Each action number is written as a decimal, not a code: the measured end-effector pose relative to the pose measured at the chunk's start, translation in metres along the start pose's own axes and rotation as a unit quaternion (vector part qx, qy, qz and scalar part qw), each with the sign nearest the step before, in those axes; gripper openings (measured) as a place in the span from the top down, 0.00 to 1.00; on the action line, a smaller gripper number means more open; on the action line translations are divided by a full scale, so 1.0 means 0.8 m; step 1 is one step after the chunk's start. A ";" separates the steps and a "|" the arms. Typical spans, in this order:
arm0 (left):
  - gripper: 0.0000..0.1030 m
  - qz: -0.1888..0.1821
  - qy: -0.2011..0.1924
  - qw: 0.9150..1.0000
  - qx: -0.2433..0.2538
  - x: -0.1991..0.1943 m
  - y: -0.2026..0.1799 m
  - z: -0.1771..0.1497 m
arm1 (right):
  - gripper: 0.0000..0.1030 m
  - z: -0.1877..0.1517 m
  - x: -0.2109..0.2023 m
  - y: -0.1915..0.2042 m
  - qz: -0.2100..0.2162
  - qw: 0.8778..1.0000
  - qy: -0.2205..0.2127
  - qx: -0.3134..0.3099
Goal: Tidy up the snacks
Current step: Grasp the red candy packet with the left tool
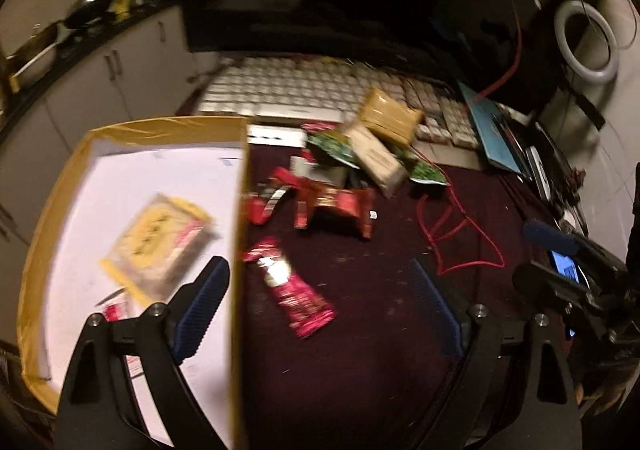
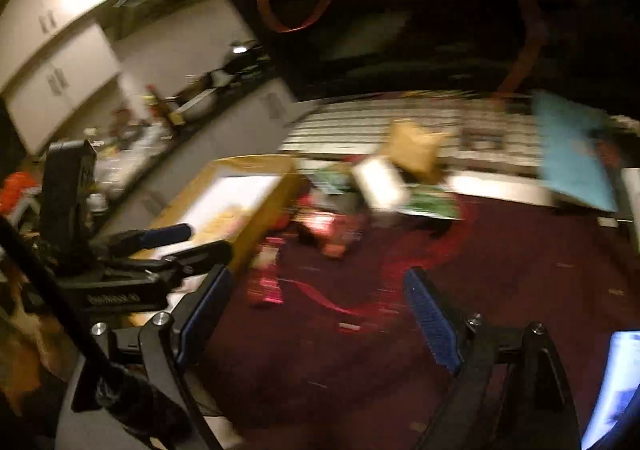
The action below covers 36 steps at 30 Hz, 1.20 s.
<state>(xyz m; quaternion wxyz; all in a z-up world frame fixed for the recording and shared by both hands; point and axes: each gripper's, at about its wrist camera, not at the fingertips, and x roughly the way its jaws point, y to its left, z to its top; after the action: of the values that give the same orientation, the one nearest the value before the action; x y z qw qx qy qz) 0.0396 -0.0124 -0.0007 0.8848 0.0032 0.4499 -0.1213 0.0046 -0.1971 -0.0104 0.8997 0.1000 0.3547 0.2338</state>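
Two grippers are in our hands, and both stand spread wide with nothing between their blue pads. Our left gripper (image 1: 320, 302) hangs astride the right wall of the cardboard box (image 1: 240, 250), one finger over the white floor of the box and the other over the dark red tabletop (image 1: 380, 330). Just ahead of its gap a pink snack packet (image 1: 290, 286) lies flat on the tabletop, close beside the box wall. Inside the box a yellow snack packet (image 1: 160, 242) rests on the white floor, tilted, with a small red-and-white scrap near the left finger that we cannot identify. Farther toward the back edge sits a heap of snacks: red wrappers (image 1: 336, 206), a green packet (image 1: 336, 144), a pale box (image 1: 378, 160) and a tan packet (image 1: 390, 114) leaning on the white keyboard (image 1: 288, 90). A red cable (image 1: 460, 234) loops over the tabletop to the right of the heap. Our right gripper (image 2: 318, 298) hovers over the tabletop's near part, to the right of the box (image 2: 256, 210); its view is badly smeared, but the pink packet (image 2: 266, 274) seems to lie just ahead of its left finger, with the heap beyond it. The left gripper's body shows at that view's left edge, beside the box.
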 end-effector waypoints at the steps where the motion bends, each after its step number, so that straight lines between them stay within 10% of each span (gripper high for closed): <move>1: 0.14 -0.001 0.005 1.000 0.006 0.006 -0.004 0.002 | 0.15 -0.001 -0.001 -0.011 -0.025 1.000 0.001 0.003; 8: 0.26 -0.003 0.053 0.998 -0.014 0.065 -0.009 0.037 | 0.35 0.019 0.041 -0.080 -0.044 0.996 0.022 0.073; 22: 0.42 0.032 0.100 0.994 -0.017 0.138 -0.017 0.046 | 0.37 -0.019 0.024 -0.094 -0.165 0.980 0.062 0.089; 25: 0.50 0.022 0.093 0.995 -0.012 0.131 -0.016 0.045 | 0.38 -0.029 0.020 -0.066 -0.128 0.986 0.088 0.067; 29: 0.52 0.013 0.094 0.995 -0.005 0.123 -0.015 0.036 | 0.40 -0.018 -0.010 -0.018 0.026 0.994 0.079 0.069; 36: 0.52 -0.034 0.061 0.997 -0.035 0.062 -0.001 0.022 | 0.38 0.078 0.019 -0.003 -0.005 1.000 0.008 0.006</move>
<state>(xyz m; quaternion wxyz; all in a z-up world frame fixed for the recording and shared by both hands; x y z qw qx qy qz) 0.0818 -0.0259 -0.0296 0.8506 -0.0362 0.5069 -0.1349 0.0579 -0.1928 0.0256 0.8974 0.1017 0.3637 0.2281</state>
